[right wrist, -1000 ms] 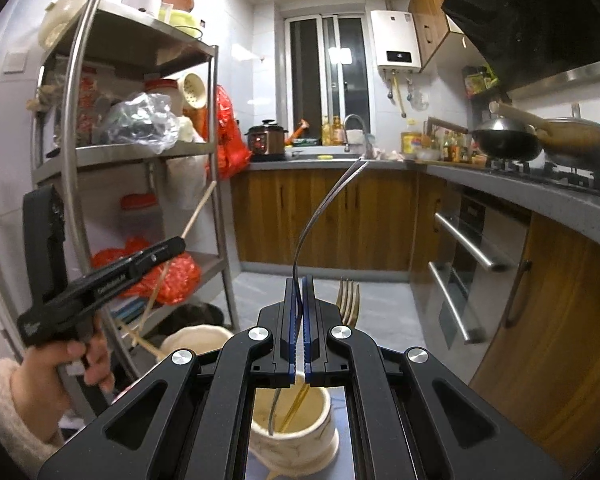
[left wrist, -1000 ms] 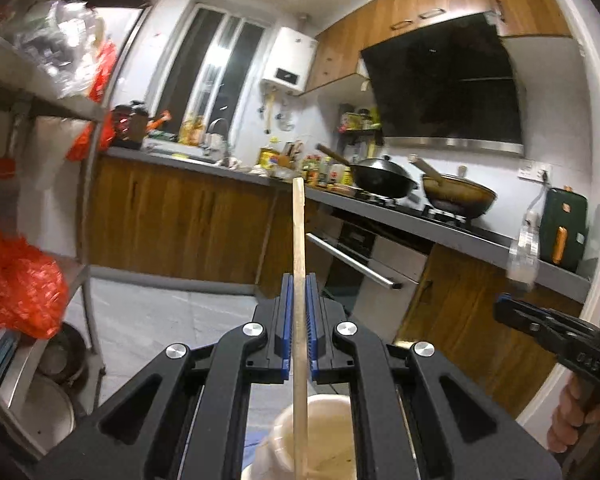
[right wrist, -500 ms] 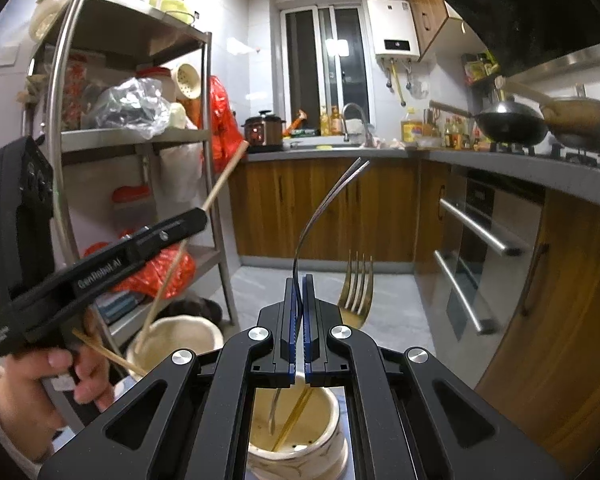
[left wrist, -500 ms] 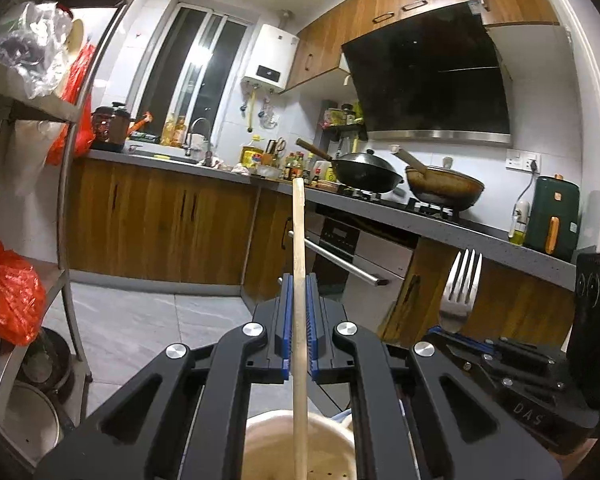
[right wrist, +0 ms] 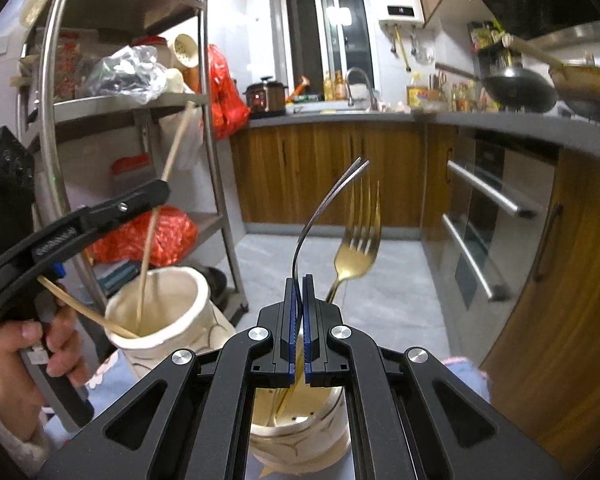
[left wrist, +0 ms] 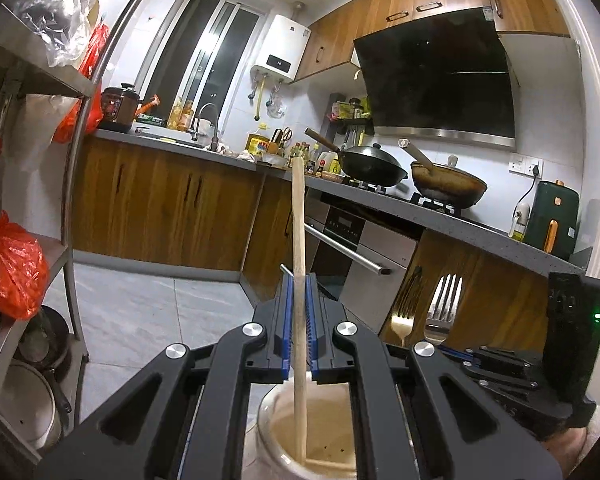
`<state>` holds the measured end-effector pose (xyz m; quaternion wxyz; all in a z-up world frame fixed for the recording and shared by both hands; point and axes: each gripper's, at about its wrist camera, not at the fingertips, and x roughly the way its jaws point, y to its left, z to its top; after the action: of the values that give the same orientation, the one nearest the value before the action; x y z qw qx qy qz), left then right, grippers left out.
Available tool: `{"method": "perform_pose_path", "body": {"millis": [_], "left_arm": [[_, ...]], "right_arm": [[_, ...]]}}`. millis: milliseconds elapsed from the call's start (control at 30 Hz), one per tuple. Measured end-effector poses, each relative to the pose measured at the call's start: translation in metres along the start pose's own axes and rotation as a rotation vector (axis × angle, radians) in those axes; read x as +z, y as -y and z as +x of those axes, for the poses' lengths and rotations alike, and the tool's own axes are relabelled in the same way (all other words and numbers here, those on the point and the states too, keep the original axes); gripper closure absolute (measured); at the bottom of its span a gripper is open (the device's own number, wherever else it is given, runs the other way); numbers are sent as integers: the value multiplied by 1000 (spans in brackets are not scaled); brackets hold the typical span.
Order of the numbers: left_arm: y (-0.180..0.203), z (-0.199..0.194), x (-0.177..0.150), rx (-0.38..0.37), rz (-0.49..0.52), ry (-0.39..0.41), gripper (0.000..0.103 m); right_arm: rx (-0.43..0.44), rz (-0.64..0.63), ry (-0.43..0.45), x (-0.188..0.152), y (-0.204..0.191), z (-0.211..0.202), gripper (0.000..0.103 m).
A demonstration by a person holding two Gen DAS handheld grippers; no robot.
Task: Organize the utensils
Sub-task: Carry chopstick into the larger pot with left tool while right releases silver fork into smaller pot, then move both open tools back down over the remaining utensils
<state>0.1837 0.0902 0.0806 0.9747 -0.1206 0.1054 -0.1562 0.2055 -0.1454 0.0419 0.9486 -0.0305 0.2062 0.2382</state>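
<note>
Two grippers, each clamped on one utensil above its own cream ceramic holder. The left gripper (left wrist: pixel 299 312) pinches a wooden chopstick (left wrist: pixel 299 240) between its blue pads; the stick stands near upright with its lower end inside the left holder (left wrist: pixel 276 440), beside a second chopstick (right wrist: pixel 84 312) leaning on that rim. A second ago only the holder's rim showed under the jaws; now its interior fills the lower frame. The right gripper (right wrist: pixel 299 300) is closed on a silver fork (right wrist: pixel 312 216), seen edge-on, tines up, handle reaching into the right holder (right wrist: pixel 300 436). A gold fork (right wrist: pixel 356 248) stands in this holder, tines up. Compared with a second ago, the right gripper sits lower and both forks now appear in the left wrist view.
</note>
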Motion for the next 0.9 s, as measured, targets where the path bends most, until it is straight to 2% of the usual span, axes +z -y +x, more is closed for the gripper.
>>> {"method": "perform_pose_path", "body": {"millis": [233,333,367,433,633,700,867,900], "left_arm": [[3,0,3,6,22,-28,97],[5,0,5,13,35,-35,93],[5,-1,5,17,40,-36,89],[7,-2,7,26,52,-38,82],[12,-9,10,42,86,-45,75],[14,-14,11,52,98,-45,69],[18,-30,11,94,135,-54,58],[19,-32,11,99,138,-56,56]], "right_arm": [[1,-5,-58,-7,-4,10,99],[3,-3,-74,-10,-4,13,98],[2,-5,-69,-10,-4,12,97],[6,-4,-63,-9,-4,11,88],[22,8,-26,-4,-2,-7,69],[21,6,-18,-4,-1,-15,65],[7,23,-5,-9,7,-37,40],[8,32,-2,-11,10,-43,33]]}}
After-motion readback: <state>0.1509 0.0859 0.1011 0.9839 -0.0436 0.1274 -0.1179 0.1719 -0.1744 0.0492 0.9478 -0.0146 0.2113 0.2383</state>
